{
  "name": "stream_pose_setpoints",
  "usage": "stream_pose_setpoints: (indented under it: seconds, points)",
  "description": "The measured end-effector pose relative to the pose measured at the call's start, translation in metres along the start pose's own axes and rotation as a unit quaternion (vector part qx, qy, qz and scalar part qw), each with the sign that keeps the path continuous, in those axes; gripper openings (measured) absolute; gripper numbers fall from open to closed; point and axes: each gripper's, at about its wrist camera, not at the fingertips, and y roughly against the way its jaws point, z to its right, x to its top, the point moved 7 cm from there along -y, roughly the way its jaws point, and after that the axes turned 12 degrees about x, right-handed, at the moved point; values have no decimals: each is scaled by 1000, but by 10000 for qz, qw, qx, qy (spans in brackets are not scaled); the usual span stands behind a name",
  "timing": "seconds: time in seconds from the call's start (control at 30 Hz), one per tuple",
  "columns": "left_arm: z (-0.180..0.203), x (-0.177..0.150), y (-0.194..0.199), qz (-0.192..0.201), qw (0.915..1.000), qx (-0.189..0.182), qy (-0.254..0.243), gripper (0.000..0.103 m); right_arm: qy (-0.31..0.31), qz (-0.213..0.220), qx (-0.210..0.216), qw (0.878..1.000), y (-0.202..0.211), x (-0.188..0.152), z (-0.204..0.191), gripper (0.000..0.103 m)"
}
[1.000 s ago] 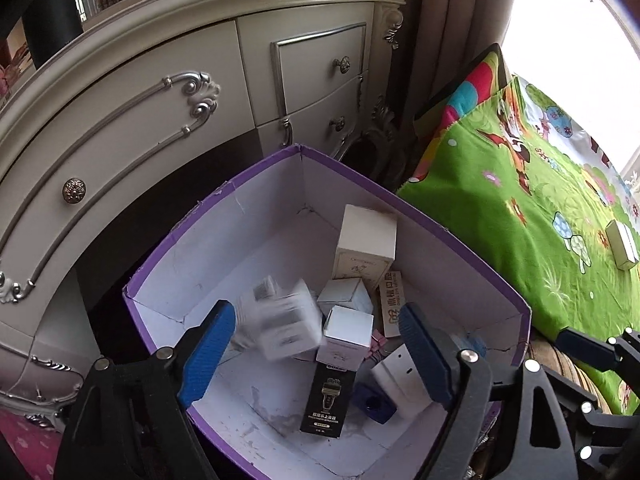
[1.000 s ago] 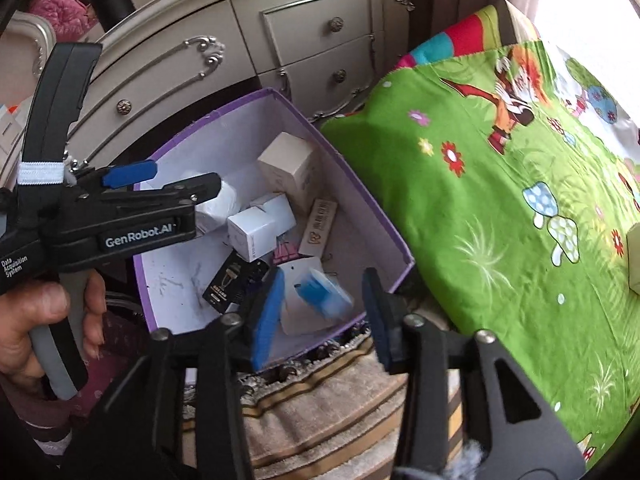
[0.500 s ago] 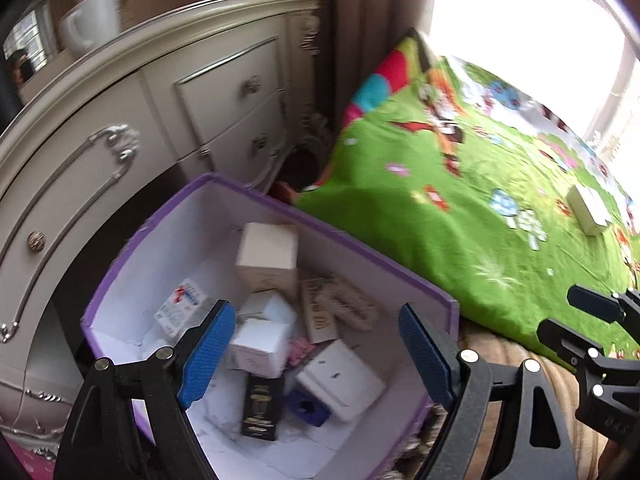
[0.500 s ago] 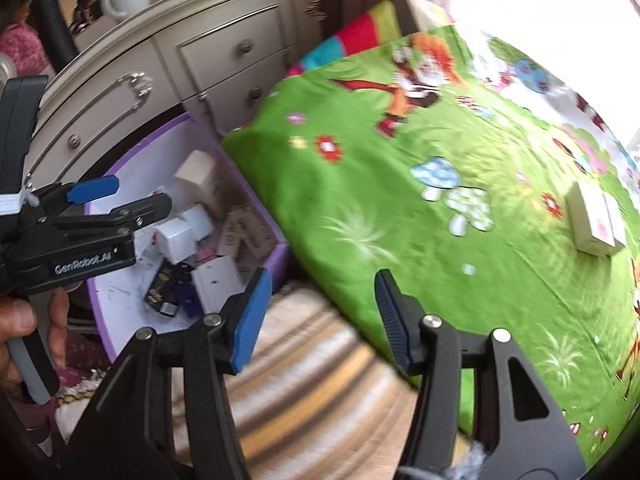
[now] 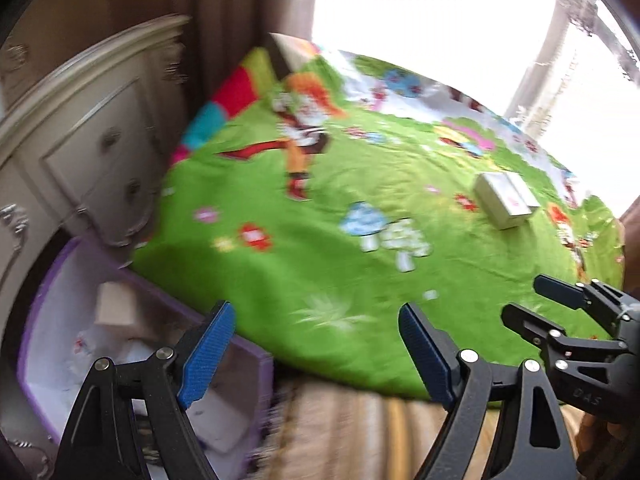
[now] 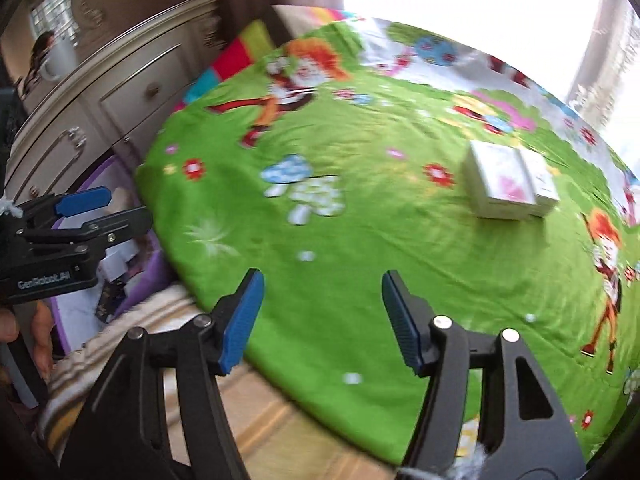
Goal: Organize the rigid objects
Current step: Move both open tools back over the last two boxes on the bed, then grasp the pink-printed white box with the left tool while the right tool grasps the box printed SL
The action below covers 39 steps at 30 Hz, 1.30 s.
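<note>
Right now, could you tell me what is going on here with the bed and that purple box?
A person holds a gripper in each hand above a bed with a green cartoon blanket. The left gripper is open and empty; the right gripper is empty too, its jaws having just been opening. Small cartons already lie in the purple box beside the bed. Two white cartons remain side by side on the blanket.

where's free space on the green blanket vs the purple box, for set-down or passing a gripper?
Green blanket: bare from the near edge, by both empty grippers, up to the white boxes, and left of them past the mushroom print. Purple box: crowded with small cartons, little bare floor visible.
</note>
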Motion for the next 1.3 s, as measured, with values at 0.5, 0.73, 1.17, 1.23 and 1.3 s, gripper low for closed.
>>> stream_pose_setpoints:
  seconds: [0.5,0.73,1.17,1.23,1.3]
  points:
    - [171,57,-39,-489,9937,-998,-156,85,-1012,342,-907,9901,60,-22,162,65]
    - [236,88,-73,-906,9895,-1109,180,85,-1604,597,-1034,9798,84,-35,210,65]
    - [288,104,-134,-1577,9839,-639,548,85,-2090,855,-1084,9681,103,-53,244,66]
    - [292,103,-139,-1660,9827,-616,541,85,-2089,860,-1063,9683,102,-53,245,66]
    - [296,103,-143,-1694,9823,-599,535,85,-2090,869,-1075,9681,103,-54,245,66]
